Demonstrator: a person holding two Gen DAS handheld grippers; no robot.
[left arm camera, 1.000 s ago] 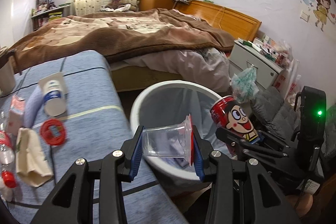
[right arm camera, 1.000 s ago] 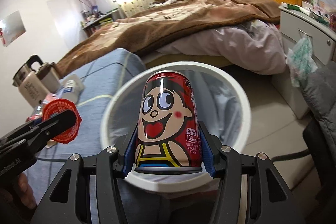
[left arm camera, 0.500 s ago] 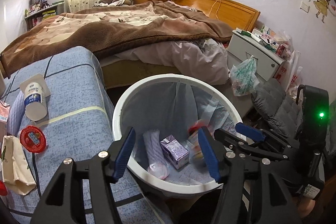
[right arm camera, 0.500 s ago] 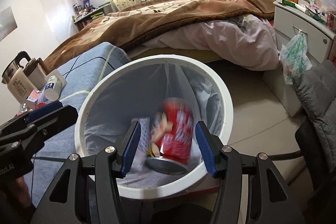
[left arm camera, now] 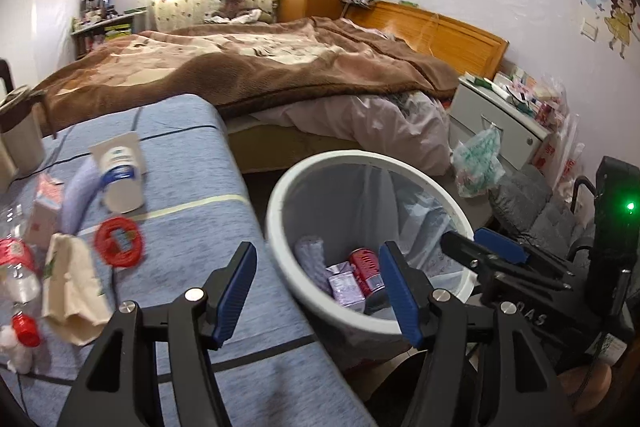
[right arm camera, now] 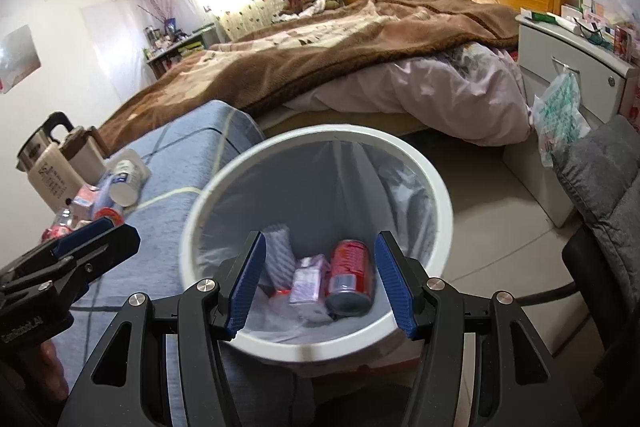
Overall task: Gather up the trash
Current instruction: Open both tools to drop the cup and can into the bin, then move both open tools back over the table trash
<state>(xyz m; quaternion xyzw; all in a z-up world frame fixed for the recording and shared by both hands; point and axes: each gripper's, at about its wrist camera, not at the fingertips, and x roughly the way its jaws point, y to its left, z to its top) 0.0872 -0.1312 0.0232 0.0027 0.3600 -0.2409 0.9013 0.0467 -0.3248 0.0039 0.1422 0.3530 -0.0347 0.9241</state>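
A white trash bin (left arm camera: 280, 187) with a plastic liner stands beside the blue-covered table (left arm camera: 192, 163); it also shows in the right wrist view (right arm camera: 440, 195). Inside lie a red can (right arm camera: 350, 273), a purple carton (right arm camera: 306, 279) and a striped wrapper (right arm camera: 278, 251). My left gripper (left arm camera: 316, 287) is open and empty over the table edge and bin rim. My right gripper (right arm camera: 318, 279) is open and empty above the bin. On the table lie a red lid (left arm camera: 119, 241), a white cup (left arm camera: 120, 179), a beige bag (left arm camera: 72, 287) and bottles (left arm camera: 16, 267).
A kettle (right arm camera: 52, 163) stands at the table's far left. A bed with a brown blanket (left arm camera: 260, 67) lies behind. A white nightstand (left arm camera: 496, 119) with a hanging plastic bag (left arm camera: 478, 163) and a grey cushioned chair (right arm camera: 604, 187) are to the right.
Both grippers opened: the clear plastic cup left my left gripper and the red can dropped from my right gripper into the bin. The left gripper has shifted left, toward the table.
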